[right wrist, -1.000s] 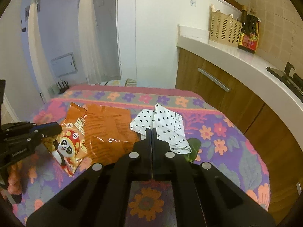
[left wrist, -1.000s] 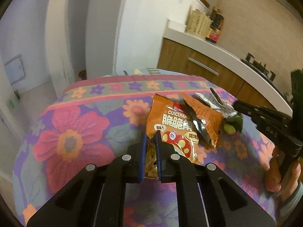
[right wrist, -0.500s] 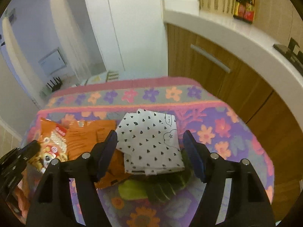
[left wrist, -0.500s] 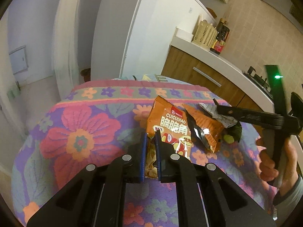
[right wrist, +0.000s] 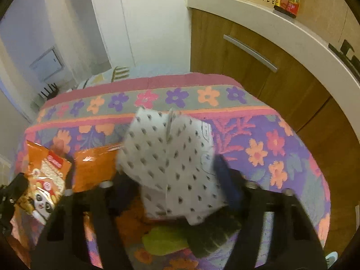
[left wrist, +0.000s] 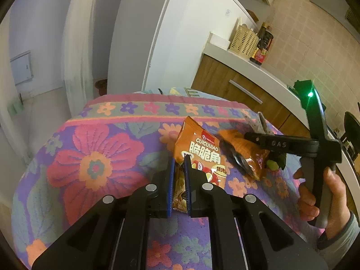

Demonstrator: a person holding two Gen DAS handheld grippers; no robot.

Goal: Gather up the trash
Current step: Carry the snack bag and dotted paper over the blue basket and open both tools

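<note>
An orange snack bag (left wrist: 200, 155) lies on the flowered tablecloth (left wrist: 94, 157). My left gripper (left wrist: 178, 164) is shut on the bag's near end. It also shows in the right wrist view (right wrist: 45, 180). A second, torn orange wrapper (left wrist: 243, 155) lies beside it, also in the right wrist view (right wrist: 96, 164). A white packet with black dots (right wrist: 175, 157) lies over a green leaf scrap (right wrist: 166, 238). My right gripper (right wrist: 177, 180) is open wide, its fingers on either side of the white packet, blurred by motion. It shows in the left wrist view (left wrist: 258, 135) above the torn wrapper.
A wooden cabinet with a white counter (left wrist: 247, 67) stands just behind the table, with a basket (left wrist: 244, 39) and a dark bottle (left wrist: 262, 45) on it. The table's far edge (right wrist: 146, 83) drops to the floor.
My right gripper has gone from shut to wide open and moved down over the white dotted packet. My left gripper stays shut on the snack bag, which has lifted slightly.
</note>
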